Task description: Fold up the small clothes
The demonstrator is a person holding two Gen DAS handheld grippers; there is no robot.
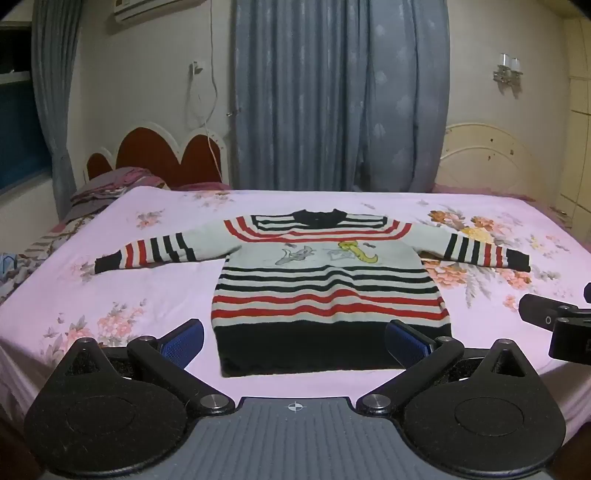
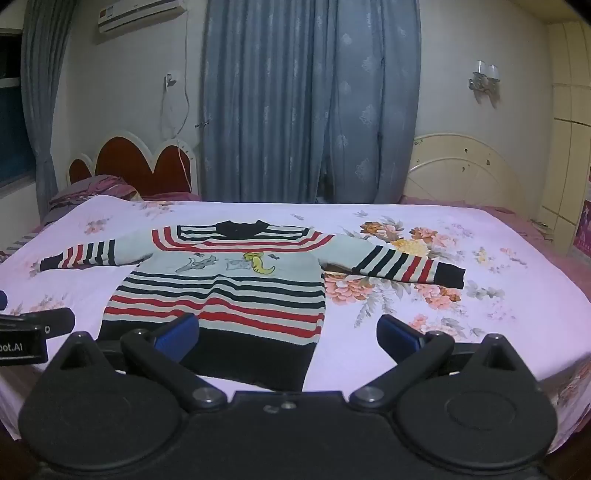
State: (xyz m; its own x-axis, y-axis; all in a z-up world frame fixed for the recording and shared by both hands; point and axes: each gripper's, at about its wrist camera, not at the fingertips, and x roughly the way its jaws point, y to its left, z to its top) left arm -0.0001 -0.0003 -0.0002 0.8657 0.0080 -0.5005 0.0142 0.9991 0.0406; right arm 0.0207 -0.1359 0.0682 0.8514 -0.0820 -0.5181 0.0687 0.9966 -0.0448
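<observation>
— How many things am I looking at here?

— I'm seeing one sweater (image 1: 325, 280) lying on one bed (image 1: 155, 288), and it is showing two sleeves.

— And my claws?

— I'm holding two: the left gripper (image 1: 295, 338) and the right gripper (image 2: 288, 332), each showing two blue pads.

— What is standing behind the bed?

— I'm counting two headboards, a red one (image 1: 159, 158) and a cream one (image 1: 487, 158), one air conditioner (image 2: 140, 14), one wall lamp (image 2: 485, 79), and blue curtains (image 1: 299, 92) hanging between the headboards.
</observation>
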